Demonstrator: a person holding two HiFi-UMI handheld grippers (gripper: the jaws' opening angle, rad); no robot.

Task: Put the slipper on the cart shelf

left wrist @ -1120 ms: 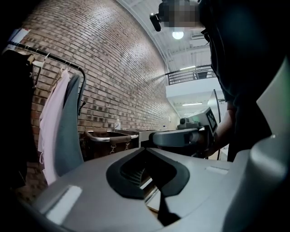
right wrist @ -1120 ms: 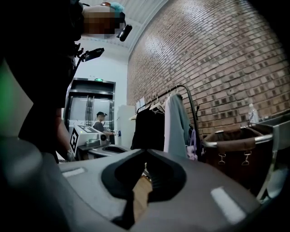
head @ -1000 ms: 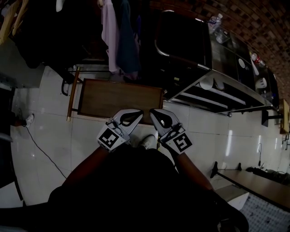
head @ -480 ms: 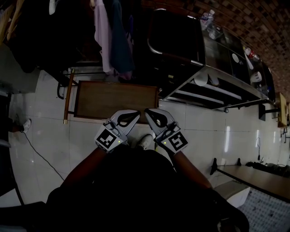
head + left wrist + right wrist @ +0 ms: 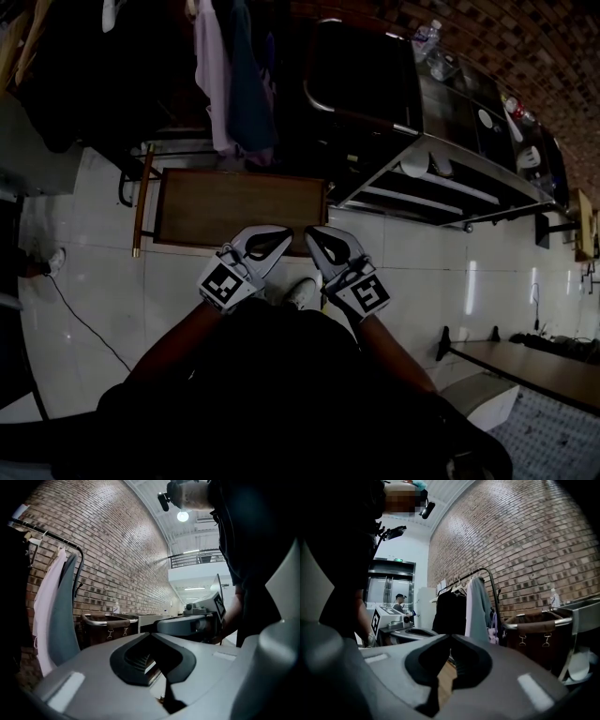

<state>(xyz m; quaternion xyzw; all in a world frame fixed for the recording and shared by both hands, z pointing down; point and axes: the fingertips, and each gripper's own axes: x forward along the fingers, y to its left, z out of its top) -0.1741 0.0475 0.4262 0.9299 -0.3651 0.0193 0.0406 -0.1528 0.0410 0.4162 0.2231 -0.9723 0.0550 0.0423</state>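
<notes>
Both grippers are held close to the person's body, side by side over the white floor, tips nearly touching. My left gripper [image 5: 282, 232] is shut and holds nothing; its own view shows the jaws [image 5: 150, 634] pressed together. My right gripper [image 5: 310, 232] is also shut and empty [image 5: 450, 636]. The metal cart [image 5: 469, 192] with open shelves stands ahead to the right. Two pale rounded objects [image 5: 418, 165] lie on its lower shelf; one pale object [image 5: 580, 665] also shows in the right gripper view. I cannot tell whether they are slippers. A white shoe [image 5: 302, 293] shows on the floor below the grippers.
A low brown wooden platform [image 5: 234, 206] lies on the floor just ahead. Behind it hangs a rack of clothes [image 5: 230, 84]. A dark hamper with a brown rim [image 5: 366, 75] stands beside the cart. A black cable [image 5: 84, 323] runs over the floor at left. A bench [image 5: 525, 361] is at right.
The head view has shifted a little, so the room sits slightly lower and more to the left. Both grippers stay shut and side by side, barely moved.
</notes>
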